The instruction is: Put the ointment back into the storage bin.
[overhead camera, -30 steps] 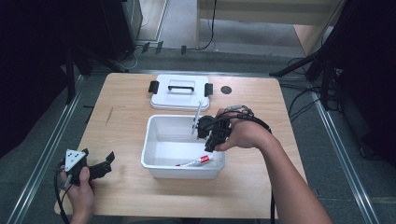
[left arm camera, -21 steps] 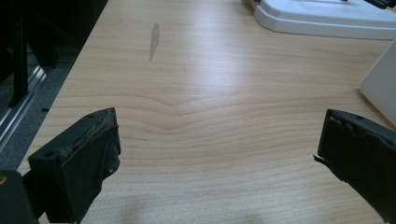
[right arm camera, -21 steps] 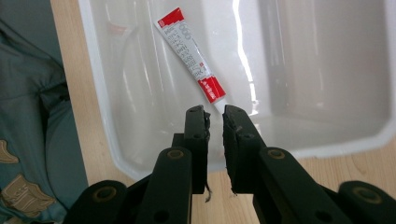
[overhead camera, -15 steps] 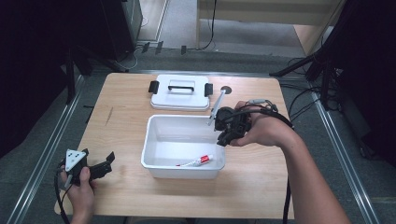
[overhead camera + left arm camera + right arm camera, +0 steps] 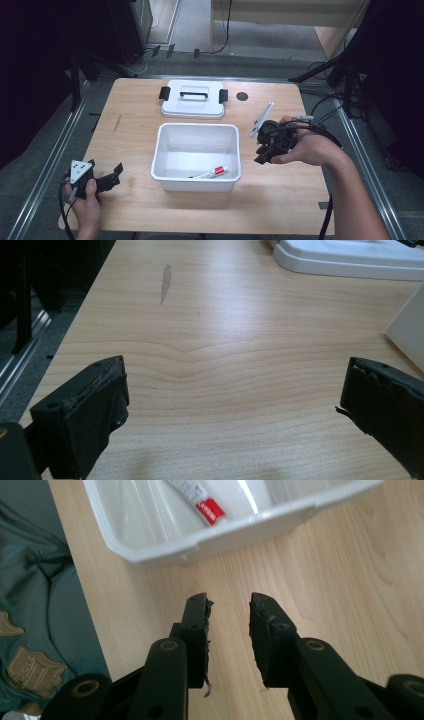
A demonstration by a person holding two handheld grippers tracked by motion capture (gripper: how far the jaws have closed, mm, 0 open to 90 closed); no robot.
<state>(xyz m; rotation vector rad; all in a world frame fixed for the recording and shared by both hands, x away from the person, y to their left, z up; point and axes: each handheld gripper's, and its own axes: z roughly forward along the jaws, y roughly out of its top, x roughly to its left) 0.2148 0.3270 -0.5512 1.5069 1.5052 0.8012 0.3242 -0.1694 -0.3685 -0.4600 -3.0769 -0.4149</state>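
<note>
A white bin (image 5: 196, 127) stands mid-table with a white toothpaste tube (image 5: 210, 173) lying in its near part; its red end (image 5: 207, 507) is at the top of the right gripper view. My right gripper (image 5: 262, 152) is held over the bare wood just right of the bin. Its jaws have just been opening and stand a little apart with nothing between them (image 5: 227, 605). My left gripper (image 5: 112, 176) rests at the table's near left corner, jaws wide open over bare wood (image 5: 232, 405).
The bin's white lid (image 5: 192, 100) with a black handle and clips lies flat behind the bin. A small dark round spot (image 5: 242, 96) marks the table beside it. Metal rails run along both table sides. A strip of bare wood lies between the bin and the near edge.
My right gripper has moved from above the bin's far right corner to the right, off the bin and over the table. The left gripper has kept still.
</note>
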